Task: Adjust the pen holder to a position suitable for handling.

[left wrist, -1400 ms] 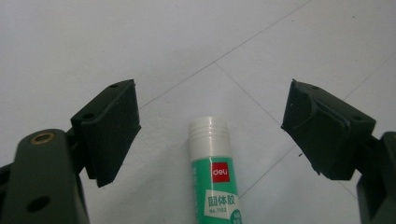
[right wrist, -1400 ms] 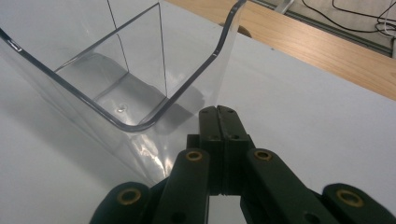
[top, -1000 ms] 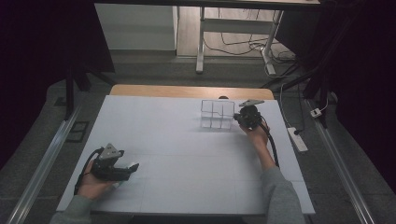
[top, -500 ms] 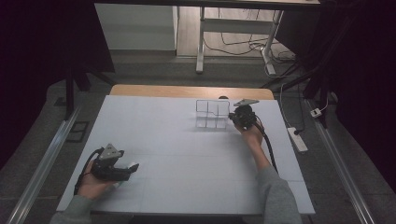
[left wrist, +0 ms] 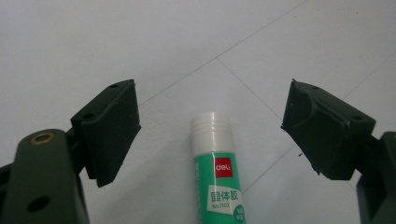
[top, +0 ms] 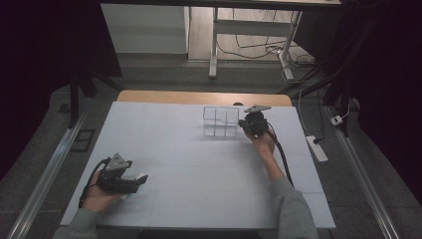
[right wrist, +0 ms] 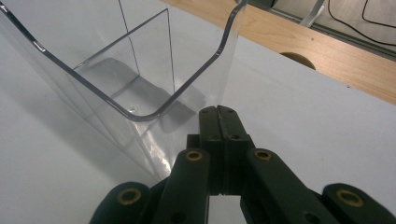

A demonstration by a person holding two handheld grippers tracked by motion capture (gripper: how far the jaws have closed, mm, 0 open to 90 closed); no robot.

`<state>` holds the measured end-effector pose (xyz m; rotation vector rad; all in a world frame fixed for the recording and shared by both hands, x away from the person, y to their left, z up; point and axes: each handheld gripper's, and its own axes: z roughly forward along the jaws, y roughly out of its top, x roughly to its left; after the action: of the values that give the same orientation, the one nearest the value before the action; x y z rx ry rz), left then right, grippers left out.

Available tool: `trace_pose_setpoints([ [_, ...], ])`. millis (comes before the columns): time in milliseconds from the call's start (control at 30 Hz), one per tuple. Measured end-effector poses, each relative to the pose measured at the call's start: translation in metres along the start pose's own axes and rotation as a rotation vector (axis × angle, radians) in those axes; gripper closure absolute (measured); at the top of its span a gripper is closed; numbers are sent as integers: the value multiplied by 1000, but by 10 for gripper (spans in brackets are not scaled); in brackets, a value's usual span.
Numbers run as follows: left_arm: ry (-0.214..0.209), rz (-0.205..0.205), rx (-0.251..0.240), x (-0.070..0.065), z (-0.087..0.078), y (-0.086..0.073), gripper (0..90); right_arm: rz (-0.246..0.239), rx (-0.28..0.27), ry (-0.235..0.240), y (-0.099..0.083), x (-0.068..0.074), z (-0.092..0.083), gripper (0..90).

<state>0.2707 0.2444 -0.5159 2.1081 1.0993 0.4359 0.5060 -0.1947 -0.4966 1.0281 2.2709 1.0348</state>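
Note:
A green and white glue stick (left wrist: 217, 177) lies on the white table (top: 189, 169), its white cap pointing away from me. My left gripper (left wrist: 215, 122) is open around it, one jaw on each side with a gap to each. The high view has that gripper (top: 138, 181) at the front left, with the glue stick's white end (top: 142, 176) at its tips. A clear plastic box (top: 220, 122) with compartments stands at the back of the table. My right gripper (top: 244, 123) is shut at the box's right side. In the right gripper view its tips (right wrist: 218, 111) meet the box's (right wrist: 98, 88) near wall edge.
A bare wooden strip (top: 199, 97) runs along the table's far edge, with a round hole (right wrist: 299, 58) in it near the box. Cables and a power strip (top: 317, 148) lie on the floor to the right. Metal rails run down both sides.
The right gripper and the clear box have both shifted a little to the left across the table. The left gripper and glue stick have kept still.

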Motion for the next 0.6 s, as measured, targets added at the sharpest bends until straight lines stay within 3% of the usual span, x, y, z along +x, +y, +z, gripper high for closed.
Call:
trace_pose_setpoints([
  [600,1,-5,3,2,1,-1,188,0,3,26,3,10,14,894],
])
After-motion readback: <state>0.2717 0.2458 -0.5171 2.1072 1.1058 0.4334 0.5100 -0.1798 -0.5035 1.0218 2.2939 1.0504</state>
